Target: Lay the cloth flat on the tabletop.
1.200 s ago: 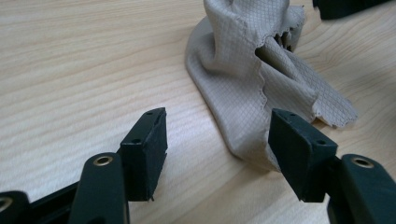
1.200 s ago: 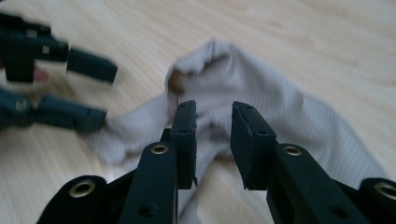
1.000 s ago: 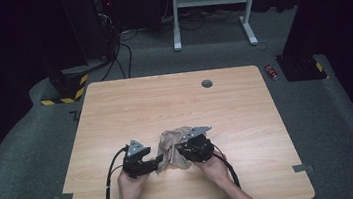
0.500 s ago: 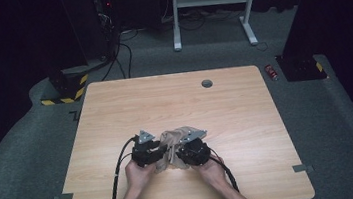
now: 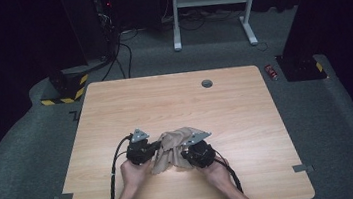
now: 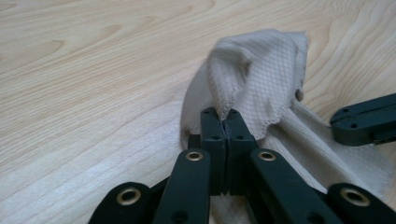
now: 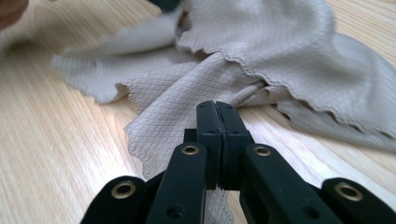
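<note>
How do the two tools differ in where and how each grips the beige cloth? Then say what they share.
The left tool pinches the cloth at its left side, the right tool nearer the person. In its own view the left tool clamps a raised fold; the right tool clamps a low, flatter edge. Both have just closed and are shut on cloth.

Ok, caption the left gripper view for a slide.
Left gripper shut on a beige cloth over the wooden table.
</note>
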`<state>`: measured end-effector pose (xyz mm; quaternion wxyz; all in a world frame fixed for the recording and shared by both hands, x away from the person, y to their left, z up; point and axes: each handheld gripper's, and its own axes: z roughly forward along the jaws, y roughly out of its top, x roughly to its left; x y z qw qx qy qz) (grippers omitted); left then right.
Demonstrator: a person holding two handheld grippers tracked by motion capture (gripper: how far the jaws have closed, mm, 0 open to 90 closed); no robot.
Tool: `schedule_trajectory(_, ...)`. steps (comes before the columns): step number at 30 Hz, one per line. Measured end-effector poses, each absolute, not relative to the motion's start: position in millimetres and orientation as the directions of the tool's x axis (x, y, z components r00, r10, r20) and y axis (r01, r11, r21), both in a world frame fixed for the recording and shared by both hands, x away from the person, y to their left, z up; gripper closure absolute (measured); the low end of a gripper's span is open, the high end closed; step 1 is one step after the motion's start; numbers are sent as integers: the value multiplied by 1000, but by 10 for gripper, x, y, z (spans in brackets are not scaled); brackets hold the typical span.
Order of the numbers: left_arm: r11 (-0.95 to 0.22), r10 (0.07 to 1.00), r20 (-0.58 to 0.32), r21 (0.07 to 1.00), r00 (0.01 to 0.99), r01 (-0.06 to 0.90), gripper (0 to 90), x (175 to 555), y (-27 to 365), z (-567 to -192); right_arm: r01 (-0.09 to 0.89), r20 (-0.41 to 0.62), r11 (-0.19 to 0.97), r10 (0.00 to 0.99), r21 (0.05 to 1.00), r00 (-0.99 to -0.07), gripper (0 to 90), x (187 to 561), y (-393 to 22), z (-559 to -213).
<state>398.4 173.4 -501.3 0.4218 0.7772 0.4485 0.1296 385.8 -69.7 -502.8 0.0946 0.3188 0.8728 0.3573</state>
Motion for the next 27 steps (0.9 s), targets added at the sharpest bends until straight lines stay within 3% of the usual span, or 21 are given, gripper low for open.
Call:
schedule_trajectory(12, -252, 826, -163, 750, 540, 612, 886, 3986, 1836, -5016, 498, 58, 530, 643, 686, -764, 885, 3696, -1015, -5031)
schedule_trajectory(18, -212, 804, -183, 801, 566, 559, 673, 3875, 1801, -4902, 518, 91, 458, 679, 722, -728, 743, 3737, -1108, -4998)
schedule_trajectory(23, -257, 796, -134, 808, 590, 531, 596, 3809, 1699, -4830, 520, 79, 440, 703, 732, -707, 716, 3861, -1092, -4957)
schedule_trajectory(27, -237, 805, -147, 809, 575, 538, 571, 3809, 1712, -4835, 524, 75, 438, 711, 731, -699, 684, 3963, -1022, -4955)
